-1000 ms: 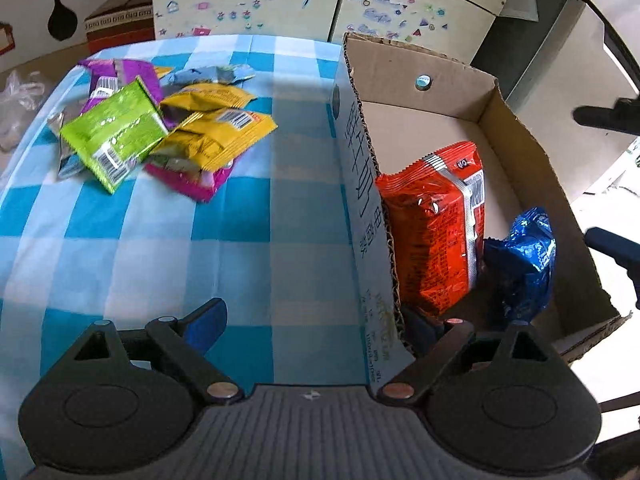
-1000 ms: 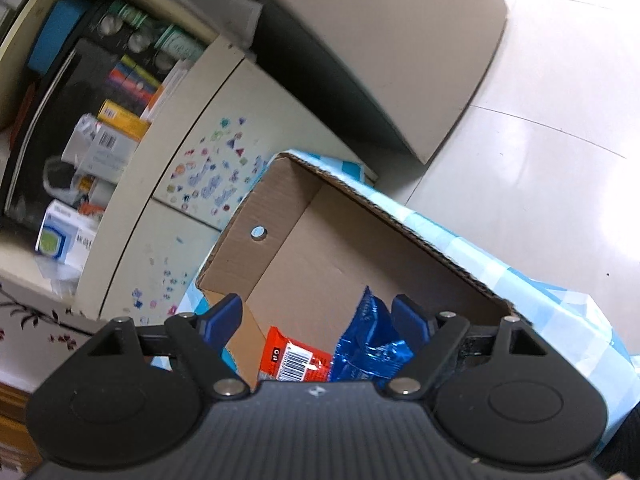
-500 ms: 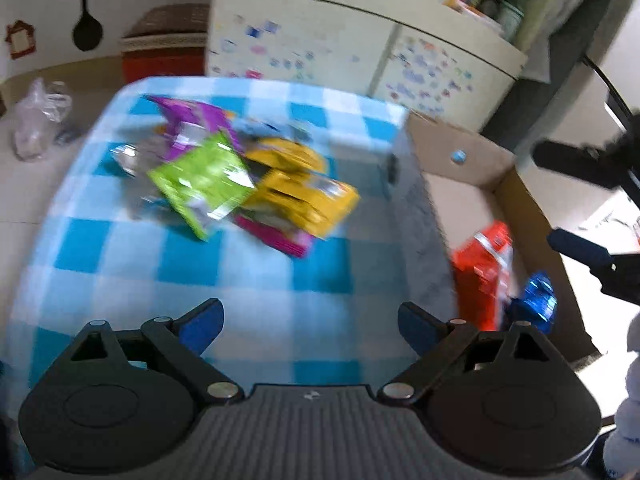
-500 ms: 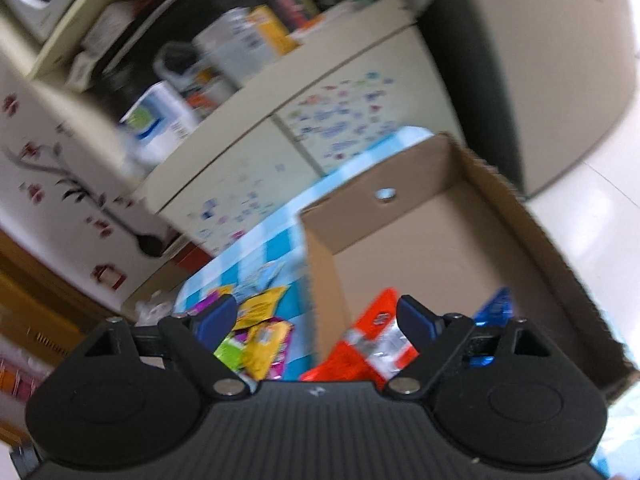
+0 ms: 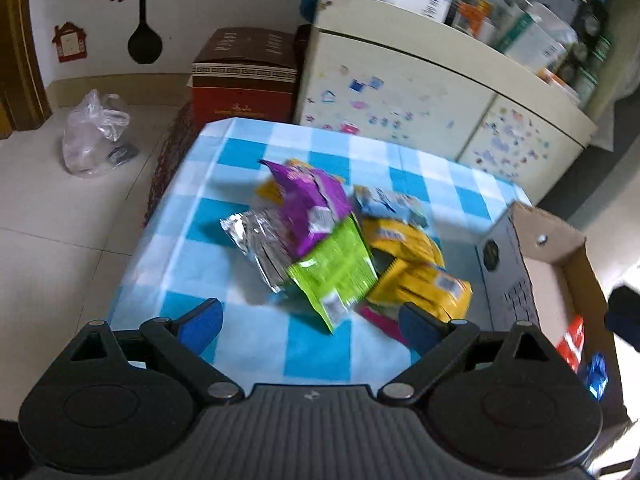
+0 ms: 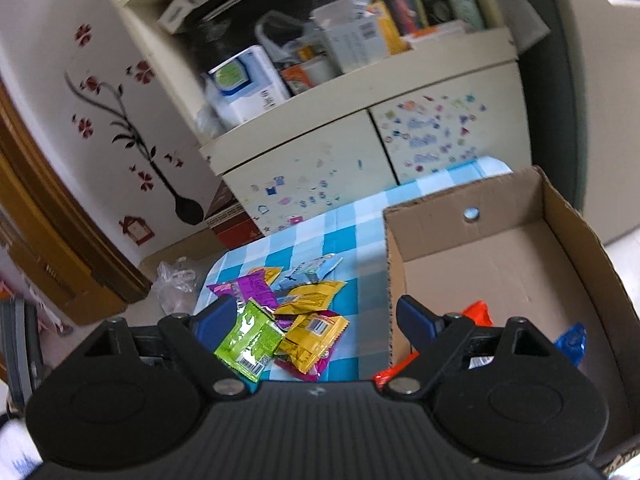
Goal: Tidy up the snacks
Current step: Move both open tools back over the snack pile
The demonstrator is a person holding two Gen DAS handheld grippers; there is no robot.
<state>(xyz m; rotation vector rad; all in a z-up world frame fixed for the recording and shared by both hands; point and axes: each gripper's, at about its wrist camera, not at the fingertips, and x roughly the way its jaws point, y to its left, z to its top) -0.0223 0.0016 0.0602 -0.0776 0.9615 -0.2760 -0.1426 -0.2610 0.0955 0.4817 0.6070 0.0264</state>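
Observation:
A pile of snack packets lies on the blue checked tablecloth [image 5: 236, 264]: a green packet [image 5: 340, 272] [image 6: 250, 338], a purple one [image 5: 308, 204], a silver one [image 5: 260, 240] and yellow ones [image 5: 420, 280] [image 6: 312, 330]. A cardboard box [image 6: 560, 248] [image 5: 516, 276] stands to their right, holding an orange packet [image 6: 476, 314] and a blue packet [image 6: 574, 340]. My left gripper [image 5: 310, 322] is open and empty, above the table just short of the pile. My right gripper [image 6: 316, 320] is open and empty, raised over the box's near left corner.
A cream cabinet [image 6: 360, 168] with stickers stands behind the table, cluttered shelves above it. A red-brown box [image 5: 244, 76] and a clear plastic bag [image 5: 96, 136] sit on the tiled floor to the left. The table edge drops off at the left.
My left gripper has swung left from the box's wall to face the snack pile. My right gripper has pulled back and turned left, so the pile shows between its fingers.

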